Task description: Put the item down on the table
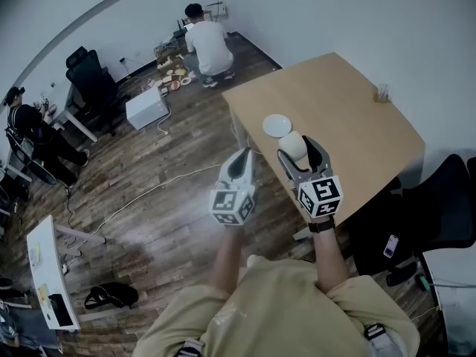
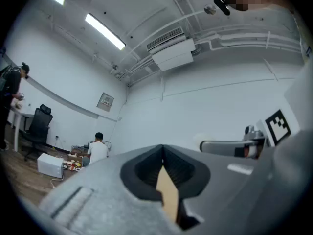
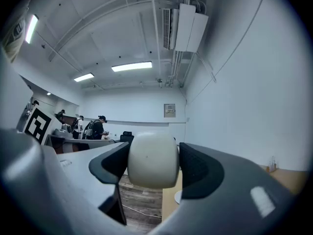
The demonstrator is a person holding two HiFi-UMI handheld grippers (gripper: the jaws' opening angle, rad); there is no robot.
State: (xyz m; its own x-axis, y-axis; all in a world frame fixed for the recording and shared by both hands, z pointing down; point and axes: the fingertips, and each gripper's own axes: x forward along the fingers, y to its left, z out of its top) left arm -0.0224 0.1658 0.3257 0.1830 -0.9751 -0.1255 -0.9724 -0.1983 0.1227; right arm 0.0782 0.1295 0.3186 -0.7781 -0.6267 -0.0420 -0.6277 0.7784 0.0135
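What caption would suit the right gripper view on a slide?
Right gripper clamps a cream cup between its jaws, wooden table below.

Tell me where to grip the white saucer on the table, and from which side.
Grip the saucer by its near rim, likely coming in low from the table edge: it lies flat and shallow, so only the lip offers a hold.
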